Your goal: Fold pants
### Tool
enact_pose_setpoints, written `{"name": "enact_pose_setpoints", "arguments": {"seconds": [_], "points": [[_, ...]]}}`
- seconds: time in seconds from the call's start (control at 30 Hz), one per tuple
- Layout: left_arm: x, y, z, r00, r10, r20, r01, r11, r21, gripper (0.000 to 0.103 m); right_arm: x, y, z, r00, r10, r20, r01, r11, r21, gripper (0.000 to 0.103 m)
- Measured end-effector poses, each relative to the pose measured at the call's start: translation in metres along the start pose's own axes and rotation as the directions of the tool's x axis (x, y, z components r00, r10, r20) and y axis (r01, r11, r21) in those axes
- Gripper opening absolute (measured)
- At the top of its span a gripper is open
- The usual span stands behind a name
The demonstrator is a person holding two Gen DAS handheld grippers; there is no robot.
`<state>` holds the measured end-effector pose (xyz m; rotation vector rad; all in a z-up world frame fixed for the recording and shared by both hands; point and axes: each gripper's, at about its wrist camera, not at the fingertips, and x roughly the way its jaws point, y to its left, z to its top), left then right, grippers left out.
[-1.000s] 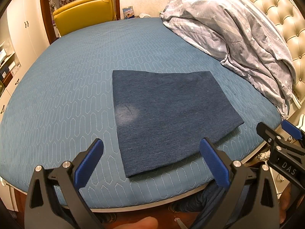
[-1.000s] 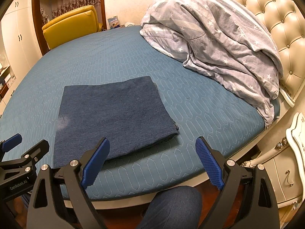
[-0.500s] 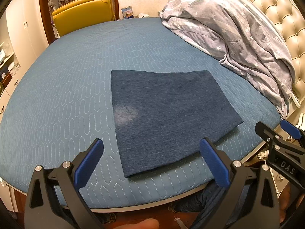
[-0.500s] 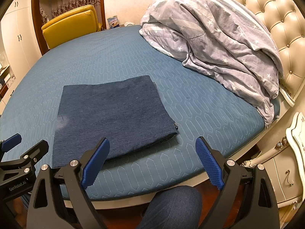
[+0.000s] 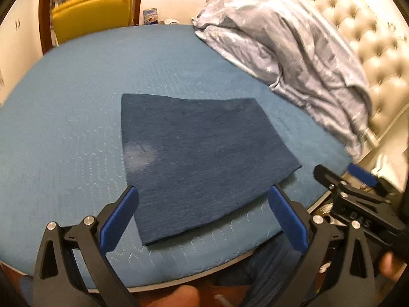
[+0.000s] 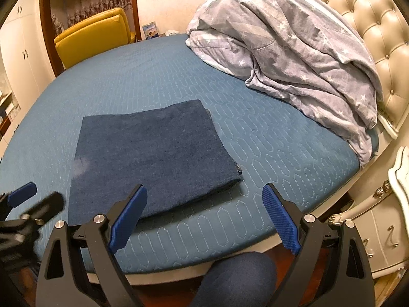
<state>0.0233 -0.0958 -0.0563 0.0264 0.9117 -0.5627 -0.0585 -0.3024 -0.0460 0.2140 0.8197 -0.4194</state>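
Observation:
Dark blue pants (image 5: 199,163) lie folded into a flat rectangle on the blue bed (image 5: 64,128), near its front edge; they also show in the right wrist view (image 6: 153,158). My left gripper (image 5: 202,217) is open and empty, just above the front edge of the pants. My right gripper (image 6: 204,215) is open and empty, above the bed's edge by the pants' right front corner. Each gripper shows at the edge of the other's view.
A crumpled grey star-print duvet (image 6: 294,51) is heaped at the back right against the tufted cream headboard (image 6: 370,25). A yellow chair (image 6: 92,35) stands beyond the bed. A white nightstand (image 6: 383,217) stands at the right.
The left gripper has moved forward and a little left over the bed, so the pants look nearer; that view is blurred. The right gripper has barely moved. The pants lie unchanged.

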Motion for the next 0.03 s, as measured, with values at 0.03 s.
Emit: {"name": "enact_pose_setpoints", "arguments": {"seconds": [0.03], "points": [[0.0028, 0.0109, 0.0, 1.0, 0.029, 0.001, -0.029, 1.0, -0.011, 0.101, 0.0061, -0.0025, -0.0007, 1.0, 0.019, 0.001, -0.019, 1.0, 0.015, 0.088]]}}
